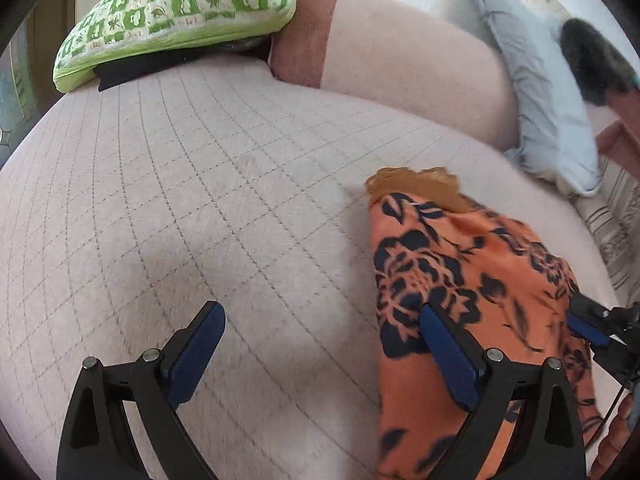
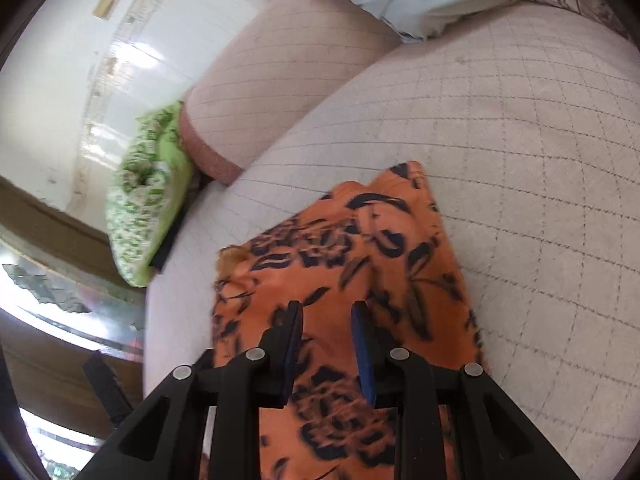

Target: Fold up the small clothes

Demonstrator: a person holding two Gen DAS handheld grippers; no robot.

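Note:
An orange garment with a dark floral print (image 1: 460, 264) lies on the pink quilted bed (image 1: 200, 184), with a plain amber edge at its far end. My left gripper (image 1: 322, 312) is wide open; its right finger rests over the garment's left edge, its left finger over bare quilt. In the right wrist view the garment (image 2: 360, 240) lies flat under my right gripper (image 2: 326, 312), whose jaws stand partly open just above the cloth, holding nothing. The right gripper's tip also shows at the left wrist view's right edge (image 1: 588, 320).
A green patterned pillow (image 1: 176, 12) lies at the bed's far left, over something black. A pink bolster (image 1: 400, 64) runs along the back. A pale blue pillow (image 1: 540, 92) and a dark furry thing (image 1: 596, 60) sit at the far right. White wall and wooden furniture (image 2: 60, 220) lie beyond the bed.

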